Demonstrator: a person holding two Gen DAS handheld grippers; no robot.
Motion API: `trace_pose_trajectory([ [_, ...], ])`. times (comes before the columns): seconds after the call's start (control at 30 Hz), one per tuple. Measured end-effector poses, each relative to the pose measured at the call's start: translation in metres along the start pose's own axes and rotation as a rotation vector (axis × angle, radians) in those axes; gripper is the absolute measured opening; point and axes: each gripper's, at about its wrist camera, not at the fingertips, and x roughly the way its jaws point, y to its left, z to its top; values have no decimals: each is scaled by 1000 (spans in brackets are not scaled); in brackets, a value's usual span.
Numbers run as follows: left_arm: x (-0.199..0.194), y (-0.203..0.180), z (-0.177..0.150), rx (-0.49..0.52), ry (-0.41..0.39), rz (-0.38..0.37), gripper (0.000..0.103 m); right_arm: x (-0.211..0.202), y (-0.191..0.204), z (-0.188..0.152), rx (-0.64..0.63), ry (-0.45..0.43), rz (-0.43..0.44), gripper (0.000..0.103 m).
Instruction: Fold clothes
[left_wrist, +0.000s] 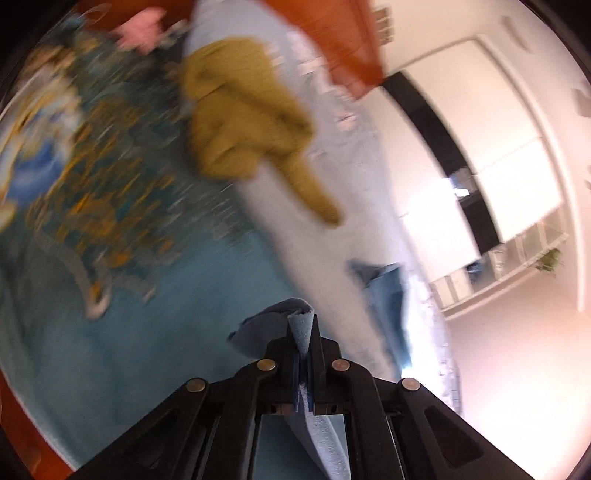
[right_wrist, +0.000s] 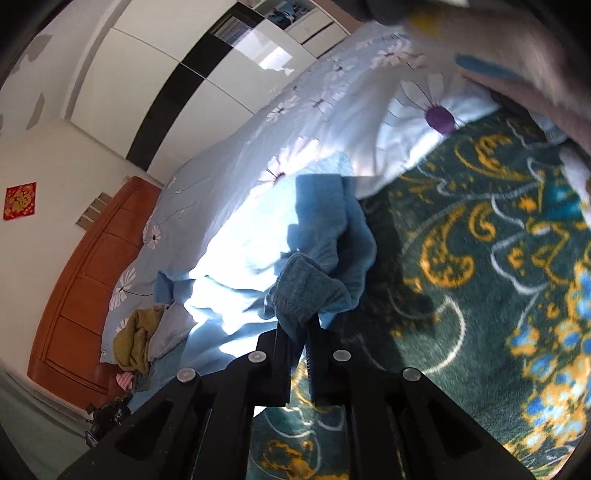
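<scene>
Here, in the left wrist view, the left gripper (left_wrist: 304, 332) is clenched on a fold of the blue garment (left_wrist: 280, 325), a strip of cloth running back between its jaws; the picture is blurred, so the hand seems to be moving, and beyond lie the patterned blanket (left_wrist: 92, 192), a mustard garment (left_wrist: 243, 122) and the pale floral duvet (left_wrist: 332, 206). In the right wrist view, the right gripper (right_wrist: 301, 325) pinches the ribbed hem (right_wrist: 306, 291) of the same blue garment (right_wrist: 332, 221), which hangs bunched over the blanket (right_wrist: 480, 258) beside the duvet (right_wrist: 258, 155). To do this step well, I would draw both grips apart until the edge between them is taut, then lower the cloth flat onto the blanket before folding, keeping both pinches firm so neither corner slips.
</scene>
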Motion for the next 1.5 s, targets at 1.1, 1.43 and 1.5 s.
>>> trace_pose_trajectory([
  [1.1, 26, -17, 36, 301, 90, 204, 53, -17, 11, -13, -200, 29, -365, 40],
  [1.43, 205, -122, 22, 446, 275, 112, 54, -9, 53, 9, -406, -46, -415, 40],
  [1.5, 231, -133, 20, 470, 271, 139, 54, 0, 53, 11, -385, -44, -402, 40],
])
